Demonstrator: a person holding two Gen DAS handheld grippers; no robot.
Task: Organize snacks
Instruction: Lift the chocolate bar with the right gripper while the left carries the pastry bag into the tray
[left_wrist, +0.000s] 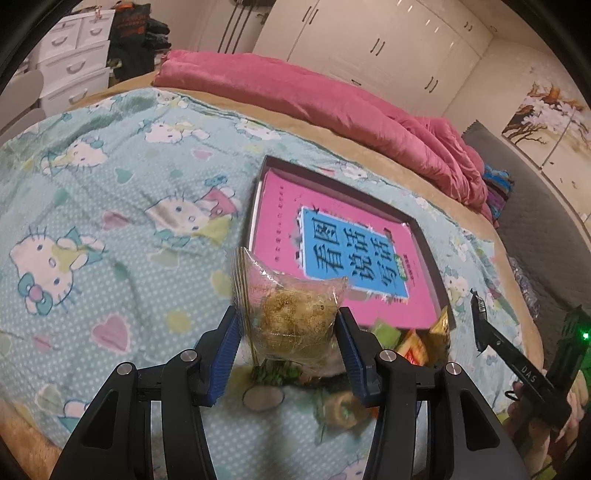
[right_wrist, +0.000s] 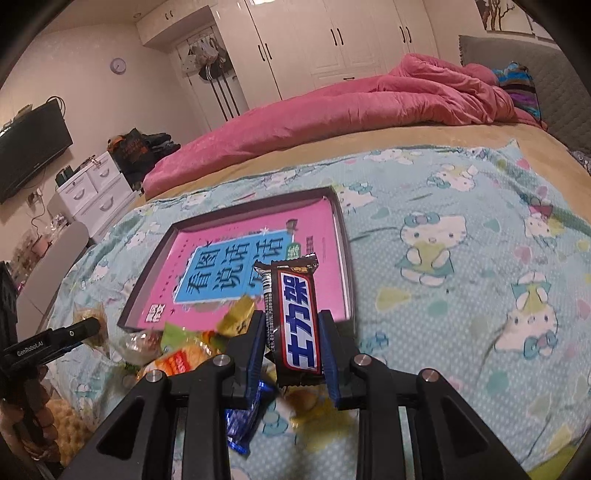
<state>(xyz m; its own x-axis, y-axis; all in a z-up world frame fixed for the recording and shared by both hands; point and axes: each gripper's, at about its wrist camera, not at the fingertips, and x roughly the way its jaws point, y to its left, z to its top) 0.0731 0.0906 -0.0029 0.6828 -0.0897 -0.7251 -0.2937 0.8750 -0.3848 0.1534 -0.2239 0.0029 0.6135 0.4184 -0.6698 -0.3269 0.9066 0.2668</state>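
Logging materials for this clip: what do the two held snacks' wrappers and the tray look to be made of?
Left gripper's snack bag: clear thin plastic film, glossy and crinkled; the crumbly cake shows through.
Right gripper's chocolate bar: printed opaque wrapper, shiny, probably plastic or foil film, with crimped ends.
Tray: dark, matte, thin straight walls; looks like cardboard, though I can't be sure.

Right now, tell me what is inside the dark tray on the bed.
The dark tray holds a pink book with a blue title panel, filling most of it. Whatever lies under the book is covered. Snack wrappers overlap the tray's near edge.
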